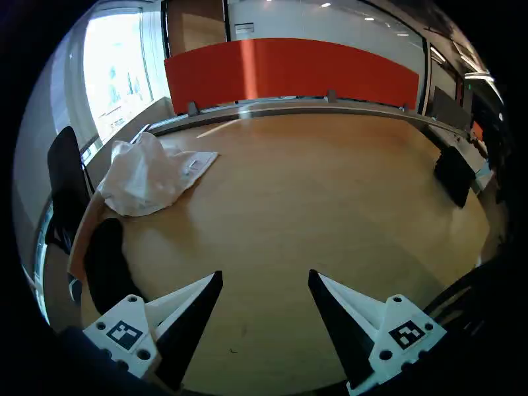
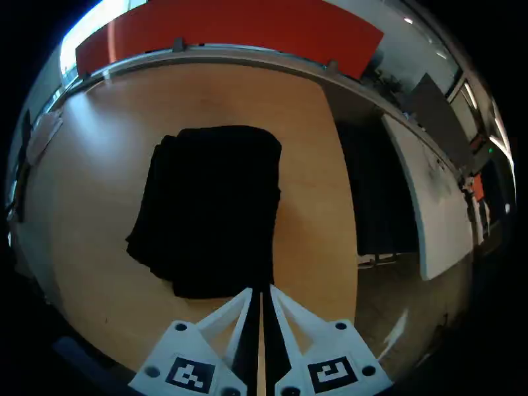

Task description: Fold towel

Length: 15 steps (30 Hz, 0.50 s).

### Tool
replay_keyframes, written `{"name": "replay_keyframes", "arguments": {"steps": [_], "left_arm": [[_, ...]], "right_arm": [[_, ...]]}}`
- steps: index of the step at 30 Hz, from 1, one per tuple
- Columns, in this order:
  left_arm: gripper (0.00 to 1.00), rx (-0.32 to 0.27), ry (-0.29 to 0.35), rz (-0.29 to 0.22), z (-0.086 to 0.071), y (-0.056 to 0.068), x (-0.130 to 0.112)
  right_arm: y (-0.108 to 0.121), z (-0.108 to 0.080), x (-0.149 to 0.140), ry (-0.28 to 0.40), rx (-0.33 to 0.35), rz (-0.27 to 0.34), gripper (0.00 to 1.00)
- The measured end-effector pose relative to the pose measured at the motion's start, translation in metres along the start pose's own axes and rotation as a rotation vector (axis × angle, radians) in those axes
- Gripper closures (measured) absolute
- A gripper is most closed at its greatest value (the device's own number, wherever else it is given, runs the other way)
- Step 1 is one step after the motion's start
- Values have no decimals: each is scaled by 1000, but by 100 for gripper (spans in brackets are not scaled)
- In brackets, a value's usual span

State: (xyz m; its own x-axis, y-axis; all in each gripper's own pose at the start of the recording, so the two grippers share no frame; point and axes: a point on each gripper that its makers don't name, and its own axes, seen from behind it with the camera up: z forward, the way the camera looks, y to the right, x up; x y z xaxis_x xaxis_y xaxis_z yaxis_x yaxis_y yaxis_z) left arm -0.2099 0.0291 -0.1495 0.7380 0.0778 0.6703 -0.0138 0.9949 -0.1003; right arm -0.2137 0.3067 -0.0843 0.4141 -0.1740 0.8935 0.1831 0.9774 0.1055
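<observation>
Wooden bench broad, mostly bare. Orange partition along bench's far edge. Black towel folded flat mid-bench, layered edges toward bench's left side. Crumpled white cloth at bench's far left corner, over paper sheet. Left gripper above bench, fingers wide apart, holding nothing. Right gripper fingers together, tips at towel's near edge; whether cloth pinched, cannot tell.

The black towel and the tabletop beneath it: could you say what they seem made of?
Black towel: soft matte cloth, probably cotton; it lies in limp, rounded layers without shine. Tabletop: smooth light wood veneer or laminate; faint grain, a soft sheen.
</observation>
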Motion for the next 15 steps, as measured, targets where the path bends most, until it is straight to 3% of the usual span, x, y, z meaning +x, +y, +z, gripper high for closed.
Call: {"name": "replay_keyframes", "arguments": {"steps": [7, 15], "left_arm": [[4, -1, 4, -2, -1, -1, 2], [4, -4, 6, 1, 0, -2, 3]], "right_arm": [[-3, -3, 2, 18, -7, -9, 88], [-4, -6, 5, 53, -27, 7, 36]]}}
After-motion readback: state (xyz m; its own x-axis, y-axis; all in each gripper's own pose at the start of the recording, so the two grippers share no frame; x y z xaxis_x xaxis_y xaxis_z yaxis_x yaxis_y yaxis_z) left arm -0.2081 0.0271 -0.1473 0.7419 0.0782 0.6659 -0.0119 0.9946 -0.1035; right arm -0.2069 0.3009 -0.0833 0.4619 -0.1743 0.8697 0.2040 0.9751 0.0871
